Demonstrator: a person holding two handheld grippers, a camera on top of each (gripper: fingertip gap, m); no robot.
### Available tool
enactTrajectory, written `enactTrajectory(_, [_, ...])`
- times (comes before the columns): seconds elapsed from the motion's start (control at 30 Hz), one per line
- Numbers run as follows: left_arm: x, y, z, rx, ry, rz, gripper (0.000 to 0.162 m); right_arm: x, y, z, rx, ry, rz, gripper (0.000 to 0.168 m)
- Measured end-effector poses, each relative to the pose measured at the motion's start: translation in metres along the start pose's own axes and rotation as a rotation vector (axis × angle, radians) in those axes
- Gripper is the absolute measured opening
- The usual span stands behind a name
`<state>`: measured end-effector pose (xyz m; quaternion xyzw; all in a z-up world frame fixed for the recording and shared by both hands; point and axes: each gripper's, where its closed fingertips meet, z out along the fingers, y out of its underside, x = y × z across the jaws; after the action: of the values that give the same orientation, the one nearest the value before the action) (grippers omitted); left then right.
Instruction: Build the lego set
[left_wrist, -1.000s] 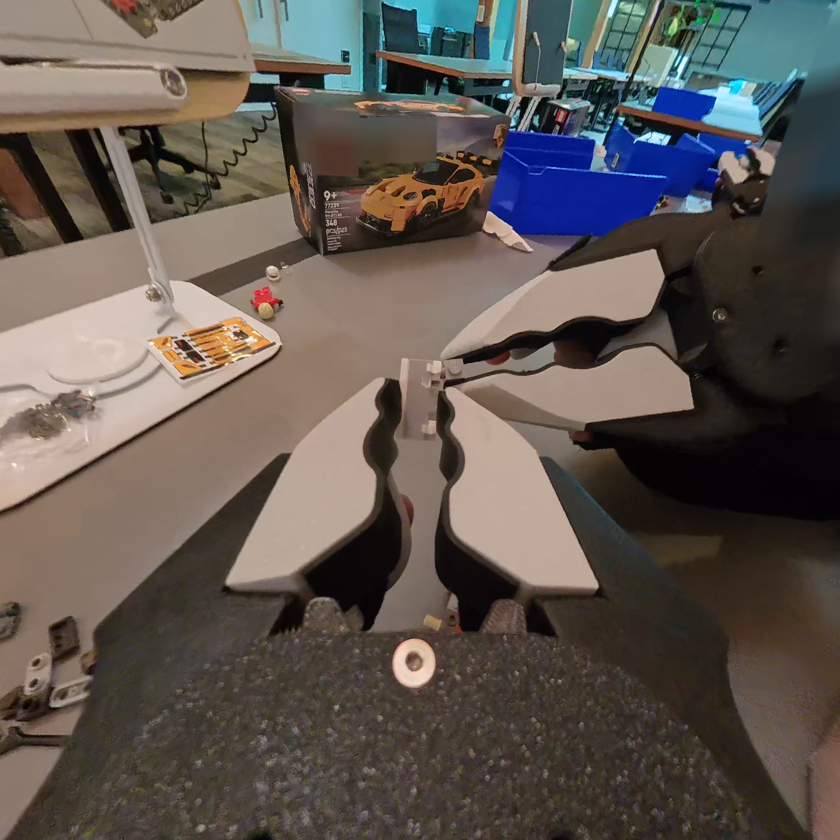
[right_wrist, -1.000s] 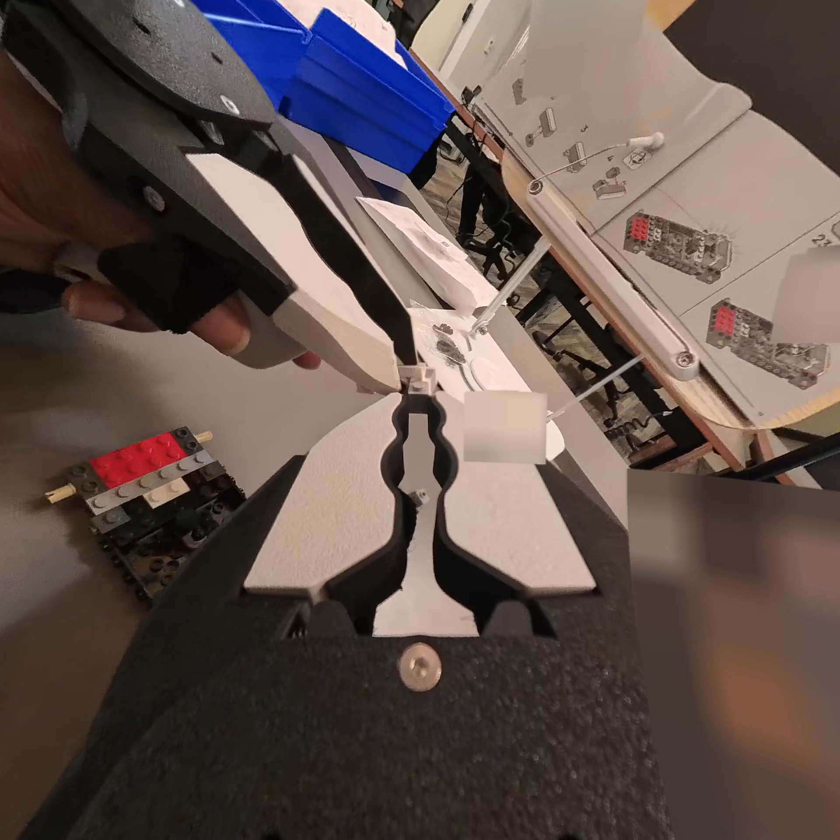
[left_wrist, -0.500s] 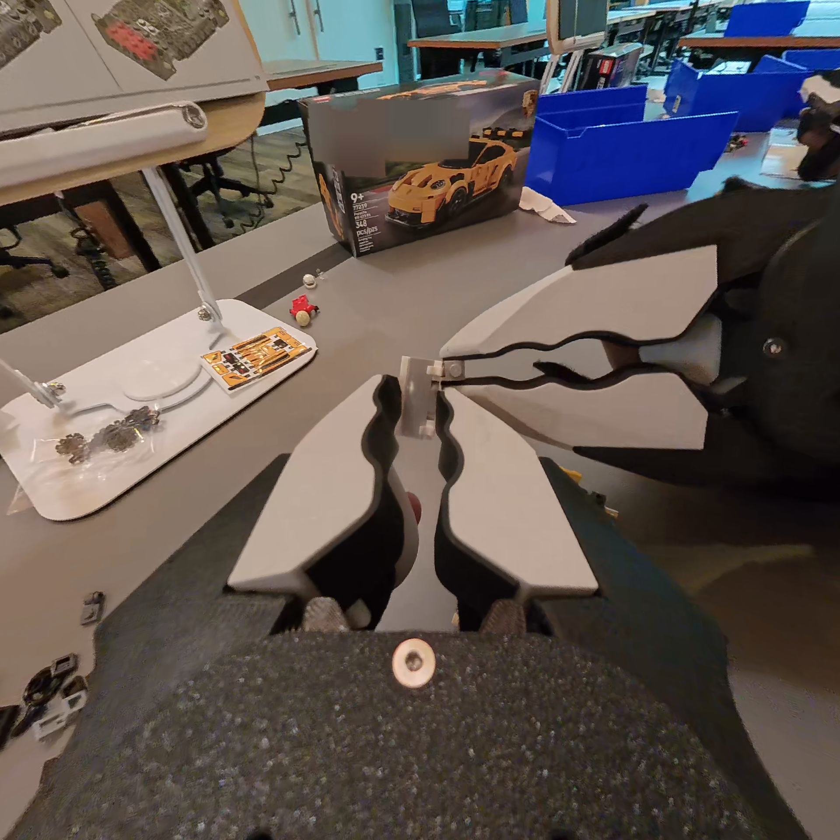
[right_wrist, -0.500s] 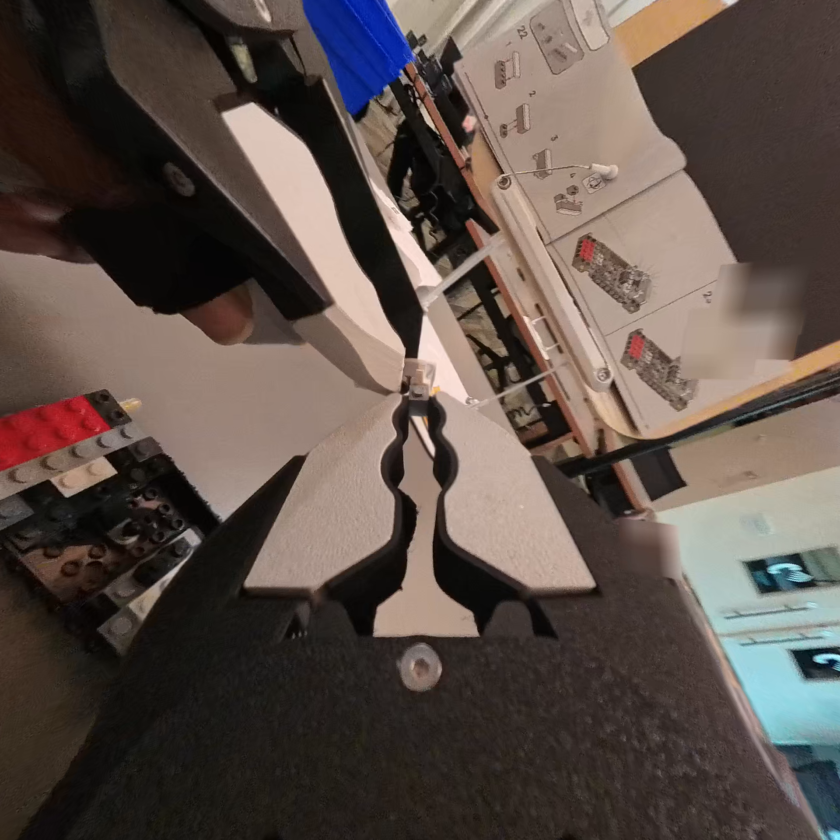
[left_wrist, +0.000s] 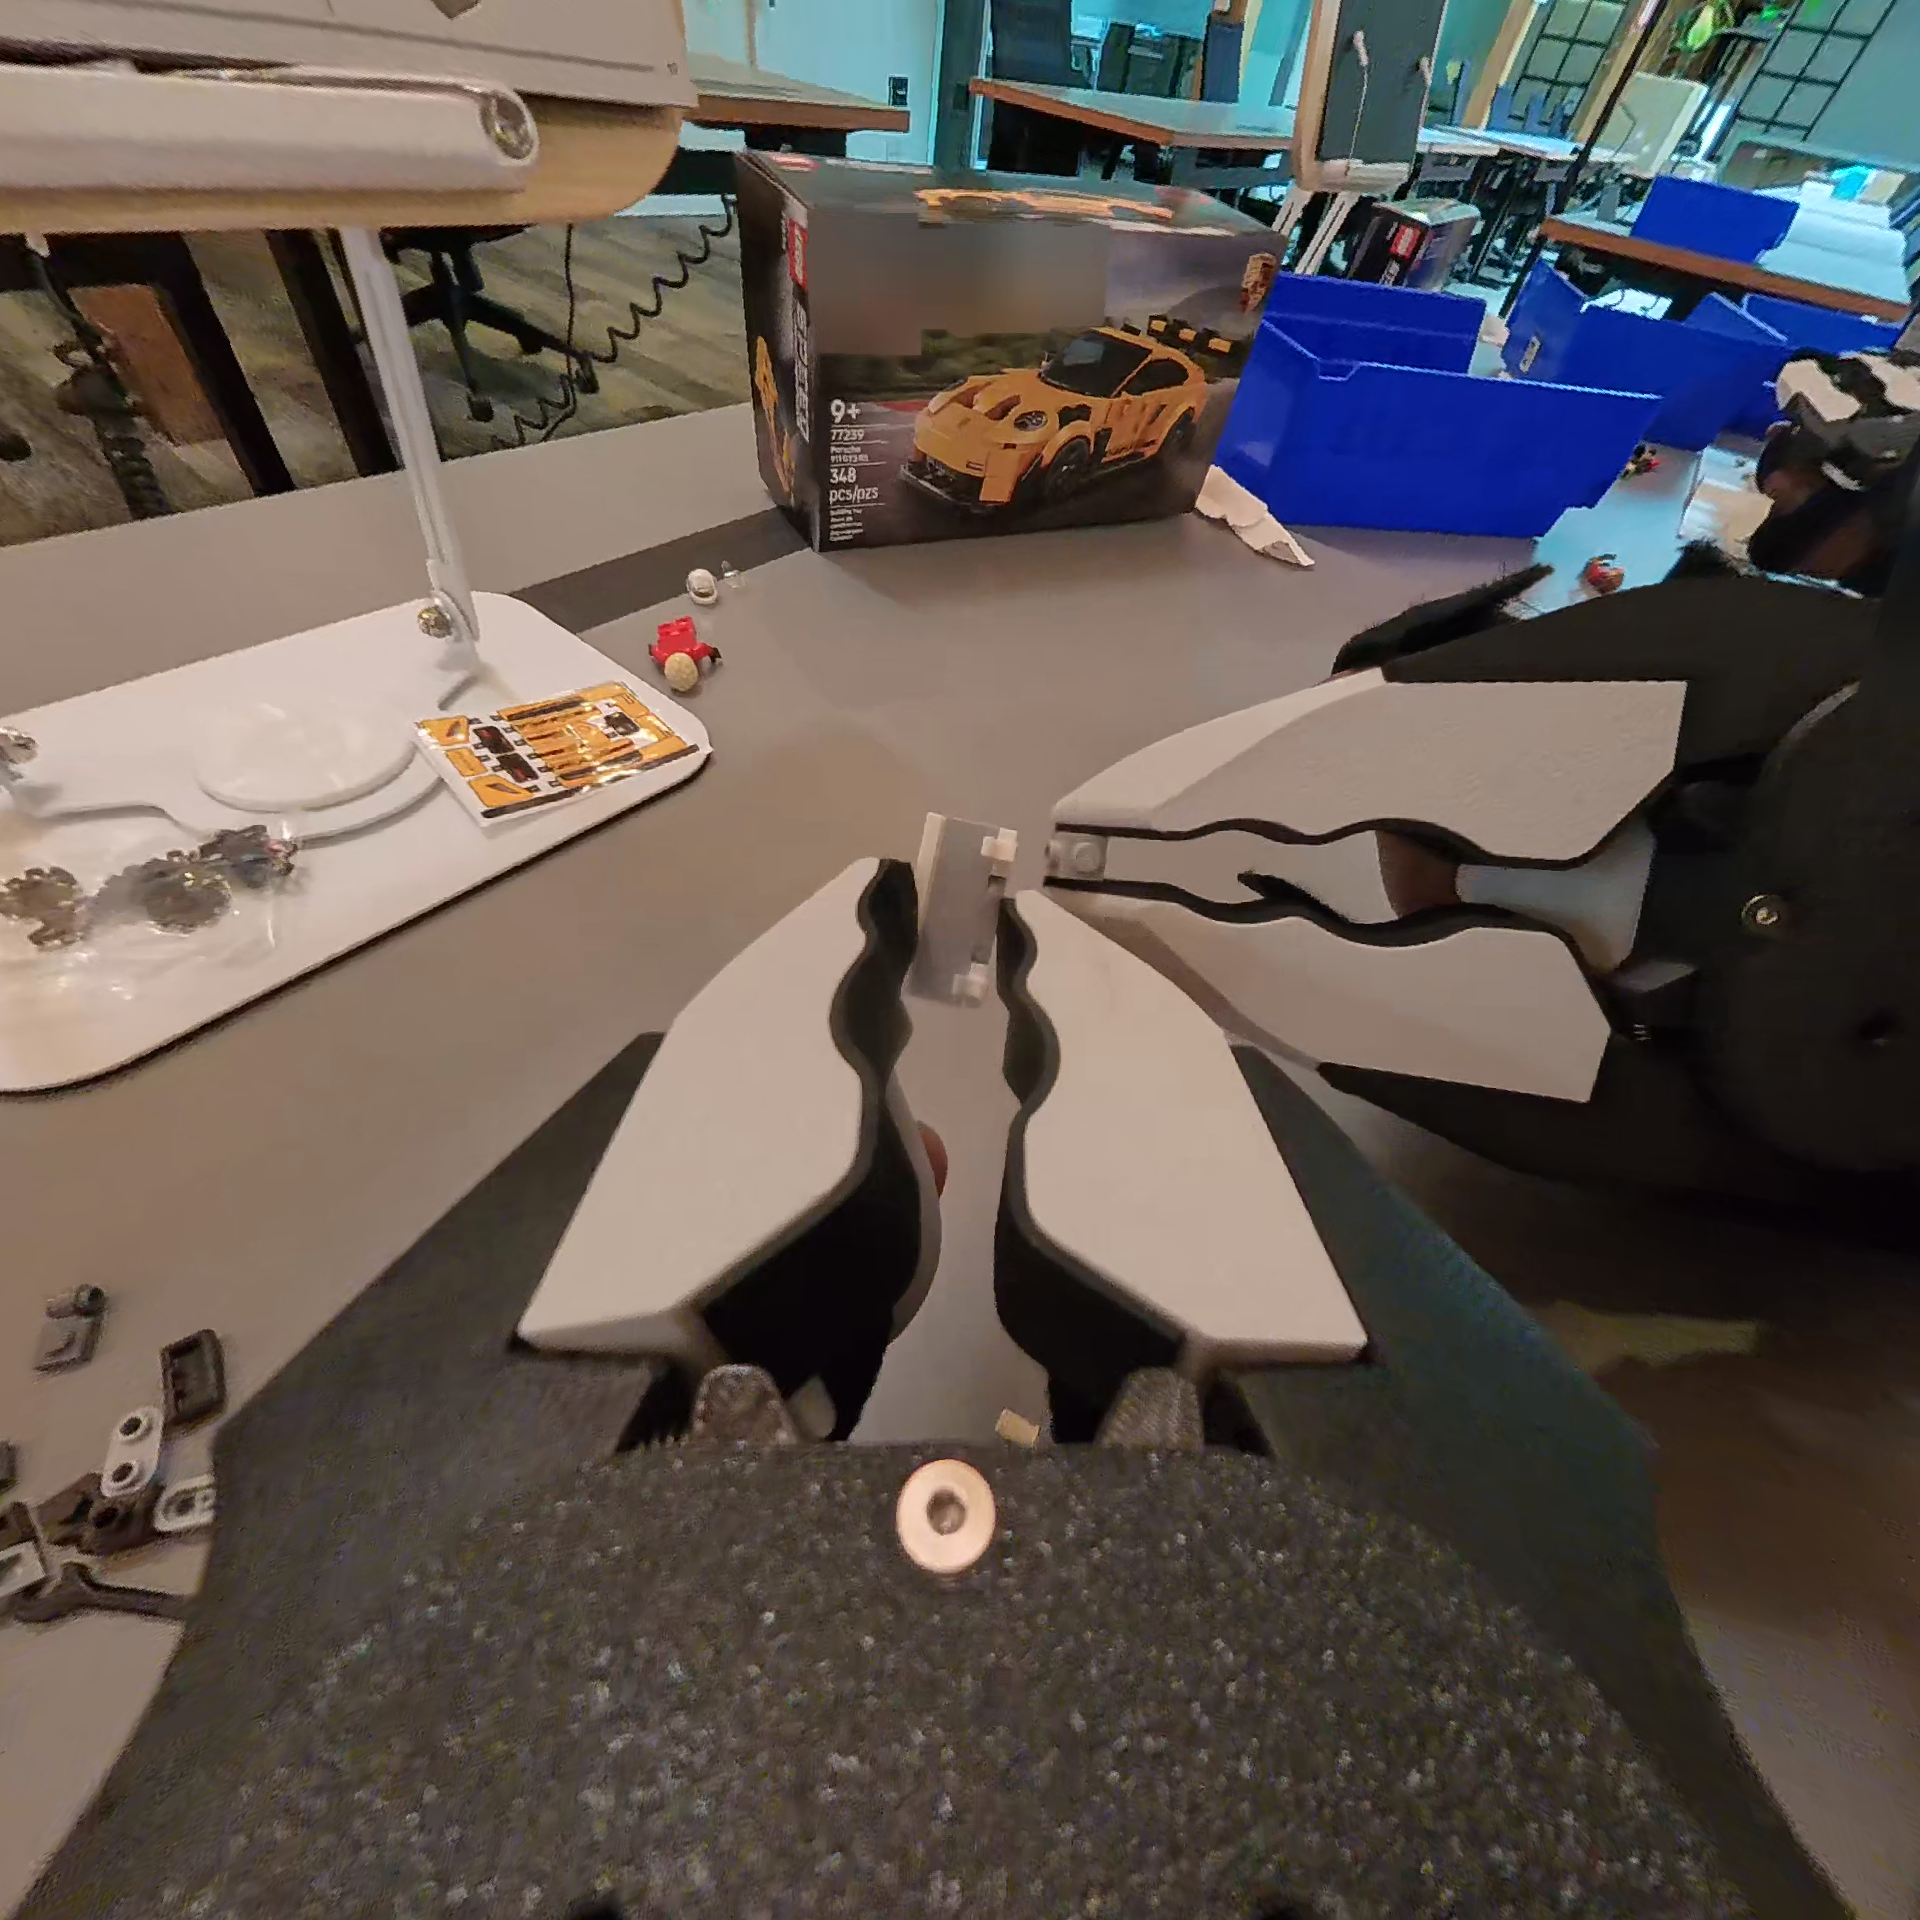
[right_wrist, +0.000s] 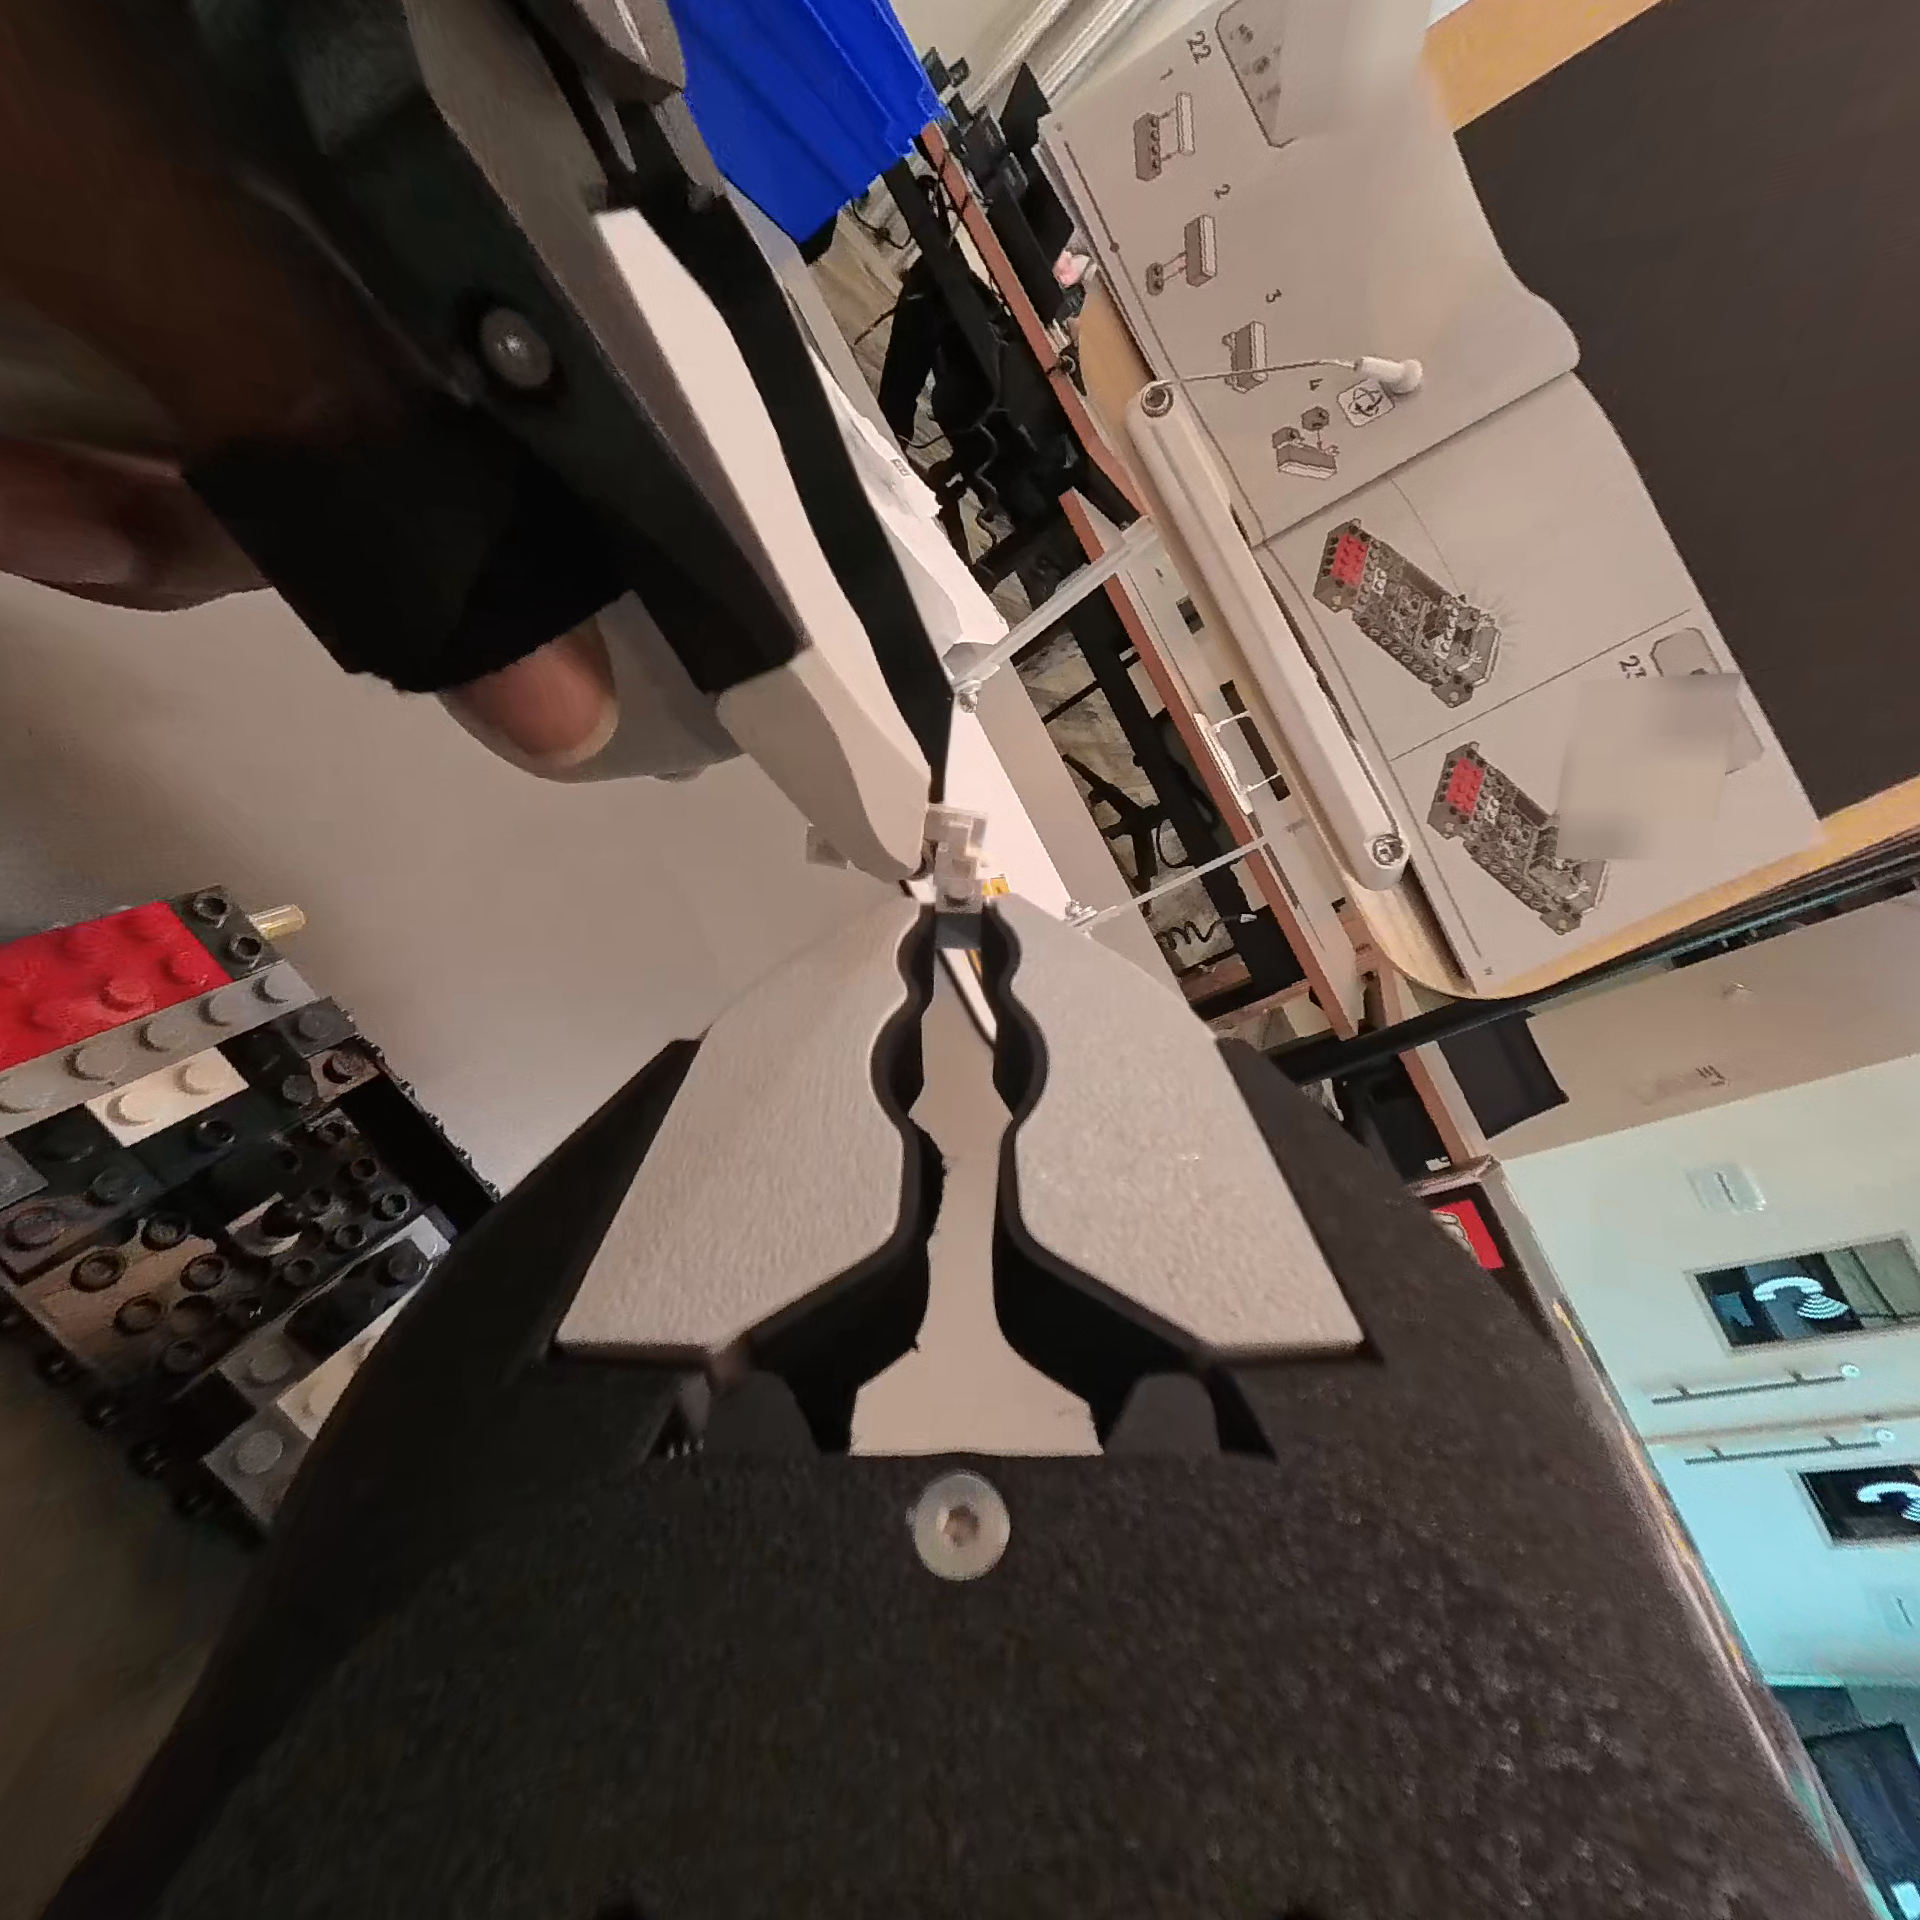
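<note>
Grey table (left_wrist: 1039, 675) — two claws, two light-grey pieces.

right gripper (left_wrist: 1051, 854) has backed off toward 3 o'clock: its small grey stud piece (left_wrist: 1075, 854) was touching the light grey plate (left_wrist: 958, 906) in the left gripper (left_wrist: 951, 914), now there's a slim gap. The plate's white clips (left_wrist: 1000, 844) are exposed. Left grip unchanged.
</note>
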<state>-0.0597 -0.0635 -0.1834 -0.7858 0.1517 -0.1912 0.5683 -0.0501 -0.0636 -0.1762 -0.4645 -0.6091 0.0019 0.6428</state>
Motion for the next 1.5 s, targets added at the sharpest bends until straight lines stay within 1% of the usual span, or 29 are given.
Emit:
enactTrajectory(0.03, [0.000,0.001,0.000,-0.004,0.004,-0.003,0.016,0.000,0.001,0.000,-0.003,-0.001,-0.001,0.007])
enactTrajectory(0.2, [0.003,0.006,0.003,-0.027,0.010,0.016,0.016,-0.003,0.005,0.002,-0.025,-0.027,0.014,0.007])
enactTrajectory(0.4, [0.006,0.007,0.004,-0.018,0.008,0.058,0.016,-0.005,0.007,0.003,-0.036,-0.045,0.025,0.007])
enactTrajectory(0.6, [0.008,0.008,0.004,-0.011,0.046,0.047,0.017,-0.006,0.011,0.002,-0.041,-0.078,0.066,0.007])
enactTrajectory(0.8, [0.011,0.007,0.004,0.006,0.085,0.052,0.017,-0.006,0.012,0.000,-0.017,-0.144,0.185,0.007])
enactTrajectory(1.0, [0.014,0.007,0.003,0.018,0.195,-0.071,0.016,-0.007,0.012,-0.003,0.009,-0.231,0.310,0.007])
enactTrajectory(1.2, [0.015,0.008,0.003,0.027,0.203,-0.058,0.016,-0.010,0.013,-0.003,0.001,-0.274,0.363,0.007])
enactTrajectory(1.33, [0.016,0.006,0.002,0.037,0.183,0.002,0.016,-0.010,0.014,-0.004,-0.009,-0.285,0.389,0.007])
enactTrajectory(1.4, [0.018,0.006,0.002,0.037,0.169,0.047,0.015,-0.011,0.015,-0.004,-0.017,-0.288,0.390,0.007])
enactTrajectory(1.43, [0.026,0.007,0.000,0.035,0.221,0.057,0.000,-0.010,0.020,-0.002,-0.041,-0.271,0.383,0.007])
enactTrajectory(1.47, [0.039,0.014,0.001,-0.013,0.272,0.043,0.001,-0.010,0.015,-0.002,-0.008,-0.275,0.391,0.007])
enactTrajectory(1.5, [0.041,0.018,0.004,-0.024,0.237,0.098,0.000,-0.007,0.018,-0.002,-0.026,-0.254,0.361,0.007])
